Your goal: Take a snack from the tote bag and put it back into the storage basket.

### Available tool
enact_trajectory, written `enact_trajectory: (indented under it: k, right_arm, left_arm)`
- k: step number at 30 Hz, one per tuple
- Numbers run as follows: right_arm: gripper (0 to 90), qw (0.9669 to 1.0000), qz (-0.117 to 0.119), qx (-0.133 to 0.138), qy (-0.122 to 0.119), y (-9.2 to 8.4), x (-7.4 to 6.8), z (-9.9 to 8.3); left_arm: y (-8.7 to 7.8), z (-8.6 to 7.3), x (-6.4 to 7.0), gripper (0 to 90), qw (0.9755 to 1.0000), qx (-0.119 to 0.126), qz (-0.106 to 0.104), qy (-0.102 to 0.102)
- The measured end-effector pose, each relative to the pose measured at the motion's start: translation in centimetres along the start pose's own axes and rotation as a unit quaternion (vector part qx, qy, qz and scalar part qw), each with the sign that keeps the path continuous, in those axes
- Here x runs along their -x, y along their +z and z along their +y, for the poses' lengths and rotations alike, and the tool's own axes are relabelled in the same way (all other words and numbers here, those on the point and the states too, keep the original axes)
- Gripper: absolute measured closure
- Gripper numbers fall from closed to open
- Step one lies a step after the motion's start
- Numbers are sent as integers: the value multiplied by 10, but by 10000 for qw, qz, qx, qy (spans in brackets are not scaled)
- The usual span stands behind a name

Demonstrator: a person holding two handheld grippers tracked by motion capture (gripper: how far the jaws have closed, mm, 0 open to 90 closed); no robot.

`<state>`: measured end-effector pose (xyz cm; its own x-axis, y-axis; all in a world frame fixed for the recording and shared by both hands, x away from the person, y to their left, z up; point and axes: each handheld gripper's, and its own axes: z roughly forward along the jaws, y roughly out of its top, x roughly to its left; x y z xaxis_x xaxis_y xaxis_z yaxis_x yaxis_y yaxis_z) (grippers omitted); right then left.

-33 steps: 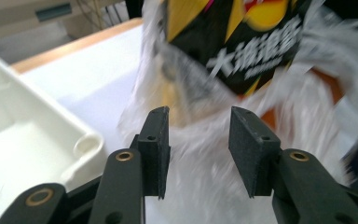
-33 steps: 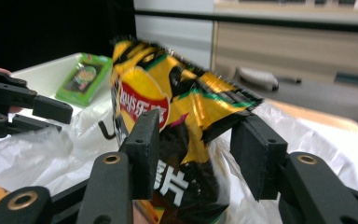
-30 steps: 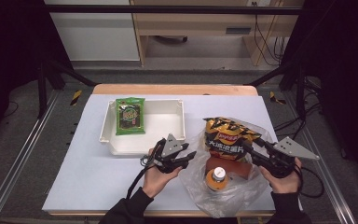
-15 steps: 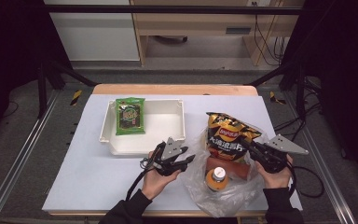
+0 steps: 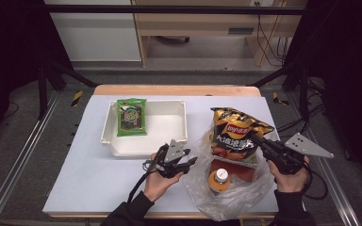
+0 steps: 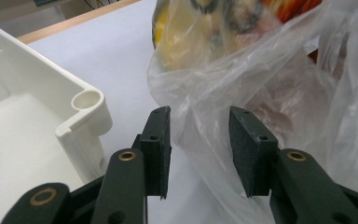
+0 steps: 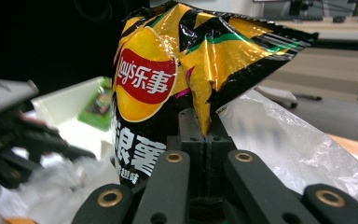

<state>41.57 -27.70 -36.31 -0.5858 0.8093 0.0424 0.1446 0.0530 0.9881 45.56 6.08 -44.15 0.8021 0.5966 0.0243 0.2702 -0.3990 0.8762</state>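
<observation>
A white-topped table [image 5: 99, 188] with a wooden far edge carries everything here, seen from above. On its left half sits one white rectangular tray [image 5: 169, 141]; inside it, against the left wall, lies one flat green snack packet [image 5: 131, 117], and the rest of the tray floor is bare.

On the right half lies one clear plastic bag [image 5: 245, 197], crumpled and open. In it stands one bottle of orange drink [image 5: 219, 183] with a white cap, and a red-orange pack [image 5: 242, 173] lies just behind the bottle. One black and yellow bag of crisps [image 5: 234, 134] with a red logo rises upright out of the plastic bag, its lower part inside the plastic.

Two hand-held tongs are at work. The right tongs [image 5: 255, 138] have just been closing and are pressed together on the crisp bag's side edge; the right gripper view shows the foil caught between the pads, with the crisp bag towering above them. The left tongs [image 5: 192, 162] sit just beside the near right corner of the tray, at the plastic bag's left edge. Their jaws stand partly spread, with a fold of the clear plastic between the pads [image 6: 158, 149]; whether the pads press on it cannot be told.
</observation>
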Motion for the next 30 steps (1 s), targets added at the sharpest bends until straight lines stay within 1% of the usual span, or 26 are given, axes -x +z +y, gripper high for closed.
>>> enact_trajectory:
  k: [4,8,10,14,17,21,23,27,30]
  right_arm:
    - [894,9997,140,169,84,0,-2,8]
    - [894,9996,219,149,92,3,-4,12]
    - [895,9994,242,193,133,2,-4,13]
    - [896,9988,264,363,205,-1,-2,19]
    - [898,9984,254,458,199,-3,-1,27]
    - [900,9980,254,541,207,-4,-3,36]
    - [900,9981,297,512,191,-5,-2,39]
    - [900,9980,291,516,215,-14,1,41]
    - [900,9971,289,656,269,-20,6,41]
  left_arm:
    - [3,-2,1,596,10000,-75,10,27]
    - [6,-5,1,599,9999,-149,11,56]
    - [8,-6,1,601,9998,-203,25,58]
    - [11,-9,0,604,9996,-262,26,58]
    - [12,-10,1,604,9995,-299,17,65]
    - [14,-12,2,604,9992,-376,11,96]
    - [15,-14,1,604,9991,-424,17,94]
    - [17,-16,0,604,9988,-484,27,86]
    - [18,-16,1,604,9988,-487,31,79]
